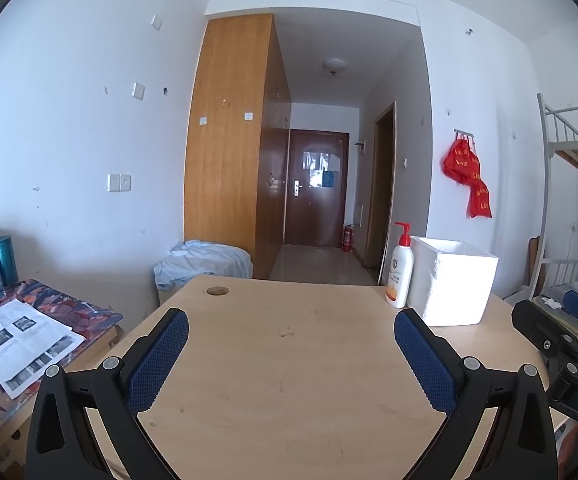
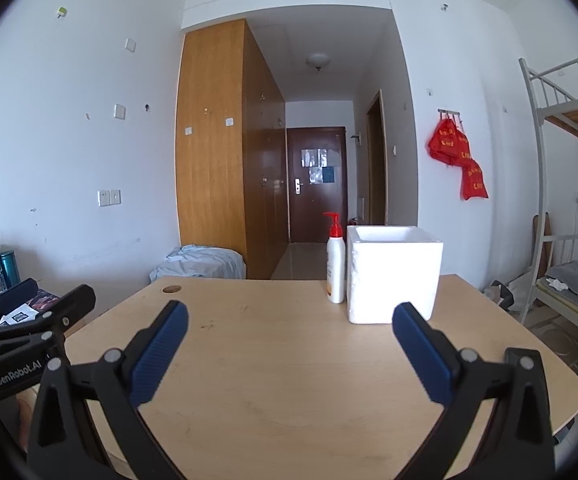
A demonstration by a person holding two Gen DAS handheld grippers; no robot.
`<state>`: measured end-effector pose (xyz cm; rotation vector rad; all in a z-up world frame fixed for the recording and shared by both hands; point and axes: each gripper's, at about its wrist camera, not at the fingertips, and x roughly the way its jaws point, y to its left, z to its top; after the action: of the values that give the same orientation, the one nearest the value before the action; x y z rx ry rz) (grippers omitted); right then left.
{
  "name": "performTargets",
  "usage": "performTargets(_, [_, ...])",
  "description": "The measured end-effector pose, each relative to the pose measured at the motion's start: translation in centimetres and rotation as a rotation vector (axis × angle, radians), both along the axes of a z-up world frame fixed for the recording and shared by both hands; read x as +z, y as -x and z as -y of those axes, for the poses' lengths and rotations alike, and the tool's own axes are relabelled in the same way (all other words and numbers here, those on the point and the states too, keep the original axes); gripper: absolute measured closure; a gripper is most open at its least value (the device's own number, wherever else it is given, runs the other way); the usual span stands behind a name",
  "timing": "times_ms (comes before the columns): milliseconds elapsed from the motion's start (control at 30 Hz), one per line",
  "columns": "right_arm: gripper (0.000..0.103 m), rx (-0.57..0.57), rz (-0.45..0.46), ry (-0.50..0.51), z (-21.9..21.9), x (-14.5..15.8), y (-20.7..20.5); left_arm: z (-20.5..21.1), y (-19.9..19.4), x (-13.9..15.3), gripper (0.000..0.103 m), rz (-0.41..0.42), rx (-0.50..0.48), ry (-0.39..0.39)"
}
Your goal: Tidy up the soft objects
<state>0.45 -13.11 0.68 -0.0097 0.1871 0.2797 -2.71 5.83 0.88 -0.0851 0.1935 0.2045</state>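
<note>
Both grippers, left and right, hover with jaws wide over the table; box touches bottle; wardrobe behind.

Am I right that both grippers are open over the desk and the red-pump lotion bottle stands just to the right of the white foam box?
Not quite: the lotion bottle stands just to the left of the white foam box, as the right wrist view shows. The rest holds: the left gripper and right gripper are both open over the desk.
</note>
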Motion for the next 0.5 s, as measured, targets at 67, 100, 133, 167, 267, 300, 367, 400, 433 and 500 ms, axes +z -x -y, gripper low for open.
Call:
performTargets(67, [0.000, 0.005, -0.002, -0.002, 0.02, -0.02, 0.02, 0.02, 0.03, -0.01, 0.000, 0.000, 0.003, 0.000])
performTargets(100, [0.000, 0.003, -0.002, 0.001, -0.09, -0.06, -0.01, 0.06, 0.03, 0.00, 0.000, 0.001, 0.001, 0.001])
performTargets(133, [0.000, 0.002, -0.001, 0.004, -0.13, -0.04, 0.00, 0.08, 0.03, 0.00, 0.000, 0.000, 0.001, 0.000])
performTargets(167, [0.000, 0.003, -0.001, 0.006, -0.14, -0.03, 0.00, 0.09, 0.03, 0.00, 0.000, 0.001, 0.005, -0.001])
performTargets(267, [0.000, 0.002, 0.000, 0.005, -0.22, 0.03, 0.00, 0.28, 0.03, 0.05, 0.000, 0.001, 0.004, -0.003])
performTargets(300, [0.000, 0.002, -0.001, 0.004, -0.21, 0.01, 0.01, 0.30, 0.04, 0.05, 0.000, 0.002, 0.007, -0.003])
performTargets(367, [0.000, 0.001, -0.003, 0.004, -0.16, 0.01, -0.02, 0.38, 0.08, 0.05, 0.000, 0.003, 0.006, -0.005])
performTargets(400, [0.000, 0.001, -0.004, 0.004, -0.14, 0.02, 0.00, 0.45, 0.07, 0.05, 0.000, 0.003, 0.008, -0.008])
performTargets(433, [0.000, 0.000, -0.004, 0.004, -0.13, 0.02, 0.02, 0.49, 0.08, 0.05, 0.000, 0.004, 0.009, -0.010])
performTargets(500, [0.000, 0.002, -0.005, 0.004, -0.14, 0.02, -0.02, 0.52, 0.11, 0.07, 0.000, 0.004, 0.008, -0.009])
